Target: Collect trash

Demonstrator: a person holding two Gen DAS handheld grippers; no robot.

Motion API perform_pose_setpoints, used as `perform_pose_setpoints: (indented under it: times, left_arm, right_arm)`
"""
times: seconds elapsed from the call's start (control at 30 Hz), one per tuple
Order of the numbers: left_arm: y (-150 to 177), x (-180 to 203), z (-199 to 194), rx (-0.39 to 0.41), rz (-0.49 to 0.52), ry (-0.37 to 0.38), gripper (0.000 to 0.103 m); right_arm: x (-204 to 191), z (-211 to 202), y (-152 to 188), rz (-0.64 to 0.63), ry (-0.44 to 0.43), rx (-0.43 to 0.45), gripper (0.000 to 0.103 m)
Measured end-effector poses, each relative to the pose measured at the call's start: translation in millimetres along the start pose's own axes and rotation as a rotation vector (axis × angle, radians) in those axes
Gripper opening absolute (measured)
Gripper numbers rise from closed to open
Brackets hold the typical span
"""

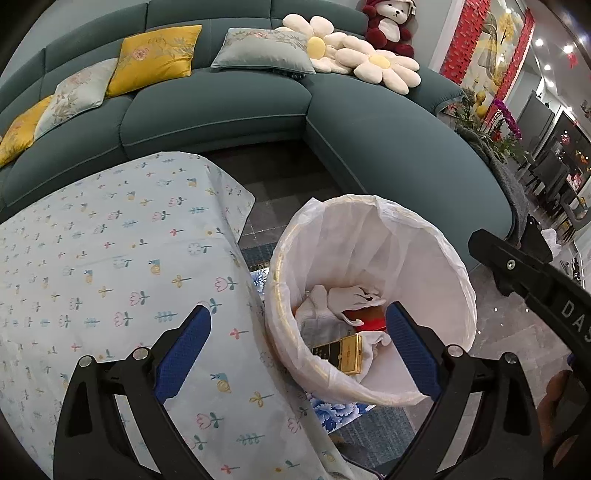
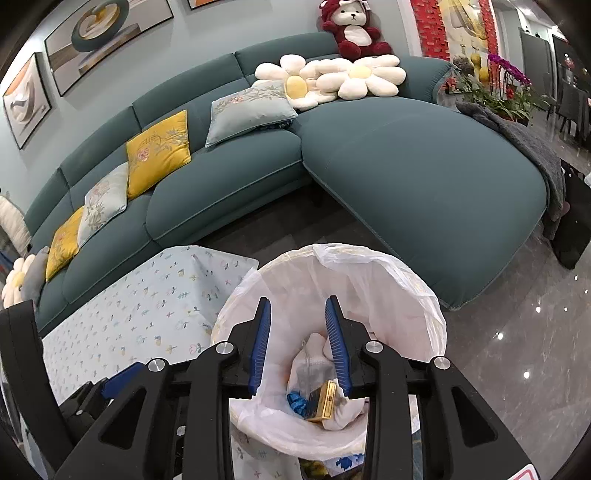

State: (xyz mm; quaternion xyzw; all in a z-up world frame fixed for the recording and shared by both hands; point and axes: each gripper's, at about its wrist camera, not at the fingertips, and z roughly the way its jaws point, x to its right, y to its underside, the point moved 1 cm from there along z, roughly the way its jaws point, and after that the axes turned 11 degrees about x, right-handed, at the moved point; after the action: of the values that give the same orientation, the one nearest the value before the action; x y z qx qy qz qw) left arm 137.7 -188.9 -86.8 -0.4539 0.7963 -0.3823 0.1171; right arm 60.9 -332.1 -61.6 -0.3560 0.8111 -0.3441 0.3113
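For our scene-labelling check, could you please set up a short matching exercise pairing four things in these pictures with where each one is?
Things:
1. gold box
2. red teddy bear
3. floral cloth
4. right gripper

Places:
A. spread over the table beside the bin
B. on top of the sofa's backrest
C. above the mouth of the bin, jaws apart, empty
D. lying inside the white-lined bin

Pairs: 1-D, 2-B, 3-A, 4-C

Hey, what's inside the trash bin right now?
The bin, lined with a white bag, holds crumpled white tissues, a gold box, something red and a blue scrap. Whatever lies beneath them is covered.
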Motion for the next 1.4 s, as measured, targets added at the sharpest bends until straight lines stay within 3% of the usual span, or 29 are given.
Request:
perform_pose_setpoints:
  times: [0.23, 0.4, 0.73, 0.97, 1.07, 1.4]
  left_arm:
    - [2.9, -4.5, -21.3, 0.009, 0.004, -0.051, 0.091]
    - [5.3, -4.1, -28.7, -0.003, 0.017, -0.095, 0.091]
    - [17.6, -4.1, -40.9, -0.044, 0.005, -0.143, 0.091]
    - [23.3, -4.6, -56.2, -0.046, -0.001, -0.152, 0.091]
    - [24.3, -6.0, -62.4, -0.048, -0.006, -0.155, 0.091]
    - [25.9, -4.1, -73.3, -0.049, 0.005, -0.156, 0.091]
  right_arm:
    - [-10.9, -20.9, -0.2, -0.119, 0.043, 0.015, 0.059]
    - [-16.8, -34.6, -2.4, -0.198, 0.043, 0.032, 0.059]
    - [-11.9, -41.1, 8.0, -0.242, 0.003, -0.047, 0.063]
    - [-10.0, -45.7, 13.6, -0.255, 0.004, -0.065, 0.070]
    - [-14.2, -50.3, 13.0, -0.279, -0.007, -0.066, 0.083]
    - [-6.4, -62.2, 9.7, -0.333, 0.044, -0.071, 0.084]
